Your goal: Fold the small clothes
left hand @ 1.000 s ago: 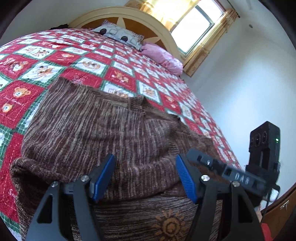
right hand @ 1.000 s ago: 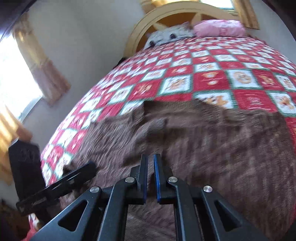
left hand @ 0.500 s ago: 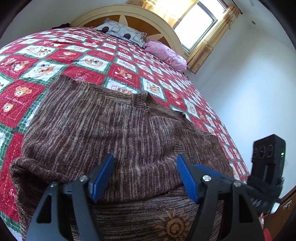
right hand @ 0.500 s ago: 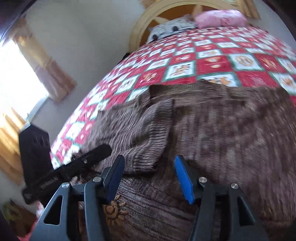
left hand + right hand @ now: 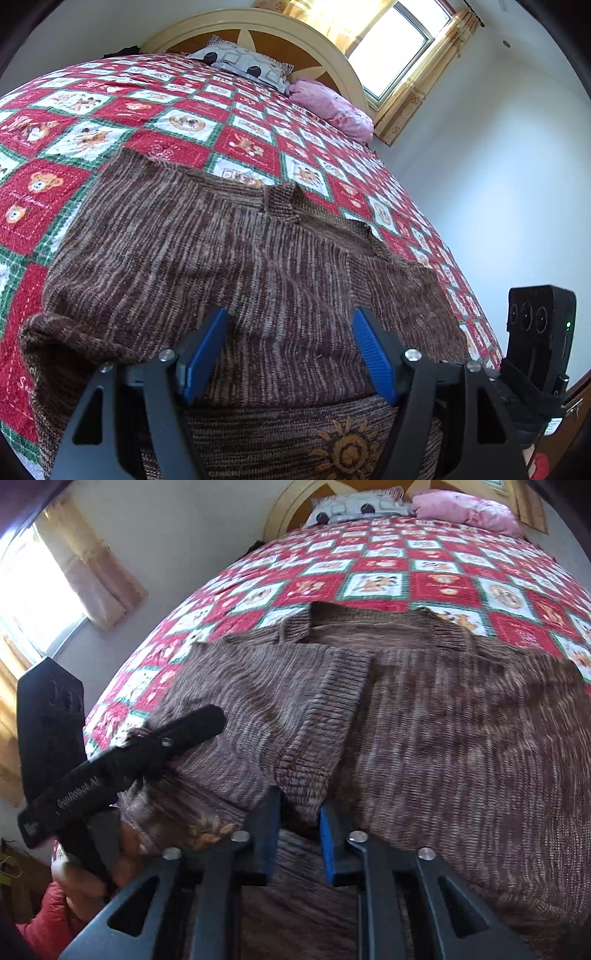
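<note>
One sweater (image 5: 207, 266), brown knit, lies spread on the bed (image 5: 110, 110) over a red patchwork quilt, its near hem hanging toward the cameras at the bed's near edge. By the look of it the fold is only partly made: in the right wrist view a sleeve (image 5: 306, 716) already lies turned in across the body, its ribbed cuff pointing near, while the rest of the garment is still flat and unfolded, so the other side and the lengthwise folds seem left to do. The right tool (image 5: 298, 843) is closing, and the cuff's end sits between its blue pads; whether they press it yet is hard to judge, since a small gap shows beside the knit. The left tool (image 5: 291, 354) stands wide apart above the near part of the sweater, holding nothing. The sweater's near edge is cut off under both tools, its far right side is motion-blurred, and the collar area is bunched, so its exact lay is unclear. A hand (image 5: 79, 873) shows only partly at lower left.
</note>
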The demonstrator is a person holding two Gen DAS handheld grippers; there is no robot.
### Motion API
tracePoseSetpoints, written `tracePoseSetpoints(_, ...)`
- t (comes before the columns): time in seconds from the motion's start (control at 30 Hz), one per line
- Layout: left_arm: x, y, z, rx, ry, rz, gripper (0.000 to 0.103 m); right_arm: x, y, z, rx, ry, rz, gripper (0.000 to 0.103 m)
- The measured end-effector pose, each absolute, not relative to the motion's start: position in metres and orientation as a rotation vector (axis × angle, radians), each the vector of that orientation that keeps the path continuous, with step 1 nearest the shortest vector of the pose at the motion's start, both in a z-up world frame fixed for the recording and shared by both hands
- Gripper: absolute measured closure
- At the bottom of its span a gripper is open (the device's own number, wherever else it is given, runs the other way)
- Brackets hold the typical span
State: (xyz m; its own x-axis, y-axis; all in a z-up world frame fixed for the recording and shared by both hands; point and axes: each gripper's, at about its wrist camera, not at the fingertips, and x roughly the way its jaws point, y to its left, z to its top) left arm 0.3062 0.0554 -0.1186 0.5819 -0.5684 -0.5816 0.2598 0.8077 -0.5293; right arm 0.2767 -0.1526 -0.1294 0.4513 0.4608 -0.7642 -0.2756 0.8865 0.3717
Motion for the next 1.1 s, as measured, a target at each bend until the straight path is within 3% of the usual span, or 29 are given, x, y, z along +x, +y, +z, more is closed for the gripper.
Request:
tracePoseSetpoints(0.27,0.307,0.054,-0.119,-0.402,0.817,-0.495,0.029,0.264,-0.183,-0.097,0.29,0.833,0.309,0.076)
tracePoseSetpoints(0.57,0.305,0.043,-0.116,-0.322,0.824,-0.472,0.022,0.336,-0.121,-0.126,0.008,0.911,0.303,0.077)
tracePoseSetpoints(0.73,0.304,0.045,-0.117,-0.318,0.824,-0.47,0.02,0.342,-0.132,-0.123,0.08,0.905,0.284,0.07)
tracePoseSetpoints(0.93,0.302,0.05,-0.117,-0.352,0.816,-0.478,0.02,0.284,-0.18,-0.084,0.291,0.805,0.322,0.068)
tracePoseSetpoints(1.1,0.288,0.064,-0.113,-0.375,0.797,-0.436,0.02,0.182,-0.252,-0.029,0.263,0.638,0.227,0.068)
